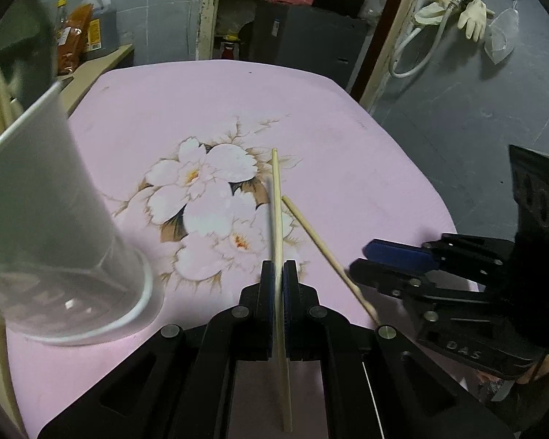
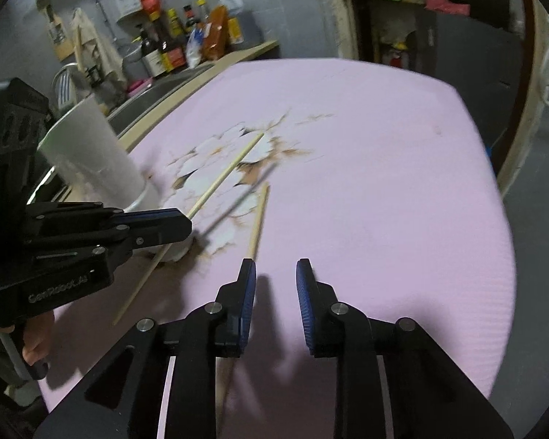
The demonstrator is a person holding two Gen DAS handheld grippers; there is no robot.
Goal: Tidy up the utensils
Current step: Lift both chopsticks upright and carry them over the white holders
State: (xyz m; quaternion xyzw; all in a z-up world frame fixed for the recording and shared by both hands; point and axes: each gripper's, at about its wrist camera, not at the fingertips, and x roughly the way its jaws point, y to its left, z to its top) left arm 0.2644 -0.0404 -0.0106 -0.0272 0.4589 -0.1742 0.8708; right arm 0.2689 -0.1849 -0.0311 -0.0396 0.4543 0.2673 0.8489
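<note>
Chopstick sits clamped in my left gripper, angled down over the pink table beside the cup. My right gripper tilts down, jaws parted and seemingly empty; the second chopstick lies beneath.

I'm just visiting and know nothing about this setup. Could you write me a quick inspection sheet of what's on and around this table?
Surface: pink table with a flower print.
Job's things: held chopstick; second chopstick lying on the table; white cup upright.
Clutter: nothing seen on the table.
Grippers: left gripper shut on held chopstick; right gripper open, empty.
Cables: white hose on the wall.
Surroundings: bottles on a counter, gloves hanging.
</note>
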